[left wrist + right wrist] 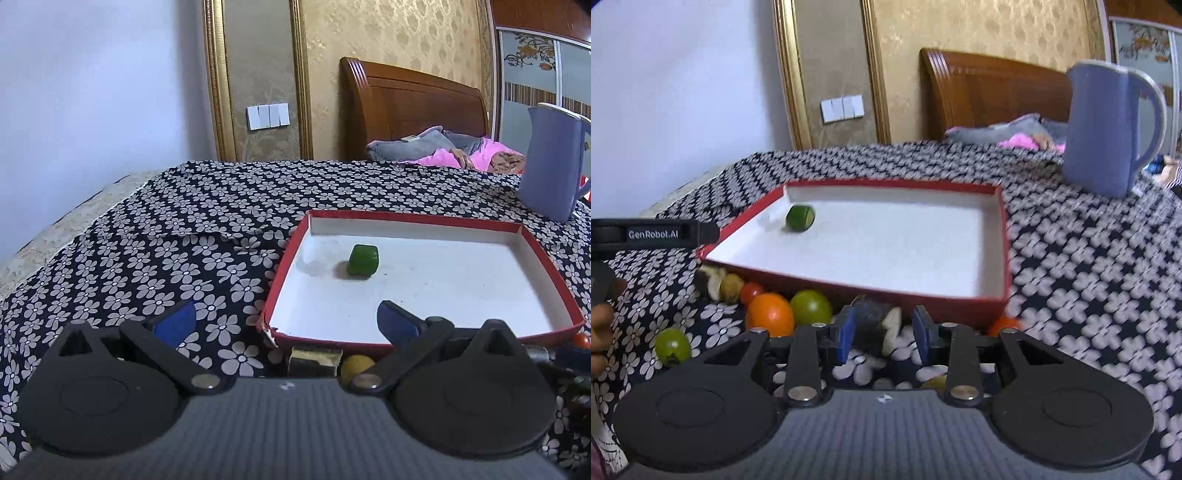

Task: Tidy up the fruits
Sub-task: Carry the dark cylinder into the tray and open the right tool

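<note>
A red-rimmed white tray (288, 258) (1004, 236) lies on the flowered cloth with one green fruit (363, 260) (800, 218) inside. My left gripper (286, 319) is open and empty, above the tray's near left corner. My right gripper (884, 334) is open around a dark fruit with a pale cut face (877, 321) on the cloth before the tray; I cannot tell if the pads touch it. An orange fruit (770, 314), a green fruit (811, 306), a small red one (752, 291) and a green grape (672, 345) lie left of it.
A blue jug (552, 162) (1108, 129) stands behind the tray at the right. A brown husk-like piece (720, 284) lies by the tray's near left corner. The left gripper's body (653, 234) reaches in from the left. A bed stands behind the table.
</note>
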`<state>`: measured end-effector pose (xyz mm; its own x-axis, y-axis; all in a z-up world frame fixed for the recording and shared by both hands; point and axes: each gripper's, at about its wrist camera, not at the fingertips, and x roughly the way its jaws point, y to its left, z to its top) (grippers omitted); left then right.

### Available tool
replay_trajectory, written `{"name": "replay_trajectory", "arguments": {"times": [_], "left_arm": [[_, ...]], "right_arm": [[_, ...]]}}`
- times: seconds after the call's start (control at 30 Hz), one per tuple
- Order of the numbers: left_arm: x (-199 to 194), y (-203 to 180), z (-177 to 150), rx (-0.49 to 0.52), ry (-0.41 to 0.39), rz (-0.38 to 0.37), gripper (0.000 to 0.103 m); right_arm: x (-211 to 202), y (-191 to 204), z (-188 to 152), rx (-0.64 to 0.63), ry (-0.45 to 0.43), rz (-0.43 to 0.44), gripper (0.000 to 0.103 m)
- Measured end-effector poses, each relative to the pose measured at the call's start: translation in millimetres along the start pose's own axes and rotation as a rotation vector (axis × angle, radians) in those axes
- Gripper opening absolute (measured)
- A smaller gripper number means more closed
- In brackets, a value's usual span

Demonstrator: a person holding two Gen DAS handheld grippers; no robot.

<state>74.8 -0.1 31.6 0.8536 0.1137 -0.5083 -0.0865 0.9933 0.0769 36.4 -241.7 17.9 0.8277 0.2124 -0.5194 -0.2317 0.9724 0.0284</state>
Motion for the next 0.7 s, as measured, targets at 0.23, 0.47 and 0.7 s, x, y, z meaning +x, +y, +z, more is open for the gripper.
{"name": "replay_trajectory", "arguments": {"times": [0.23, 0.47, 0.7], "left_arm": [[0, 5, -6, -0.002, 0.013, -0.005, 0.103], [-2, 13, -10, -0.021, 0.021, -0.015, 0.103], [-10, 13, -18, -0.028, 0.026, -0.034, 0.103]], "right_arm": [[29, 12, -3, -0.066, 0.042, -0.038, 0.035], [8, 14, -2, -0.100, 0.004, -0.045, 0.034], [11, 9, 42, -0.103, -0.056, -0.034, 0.034]]}}
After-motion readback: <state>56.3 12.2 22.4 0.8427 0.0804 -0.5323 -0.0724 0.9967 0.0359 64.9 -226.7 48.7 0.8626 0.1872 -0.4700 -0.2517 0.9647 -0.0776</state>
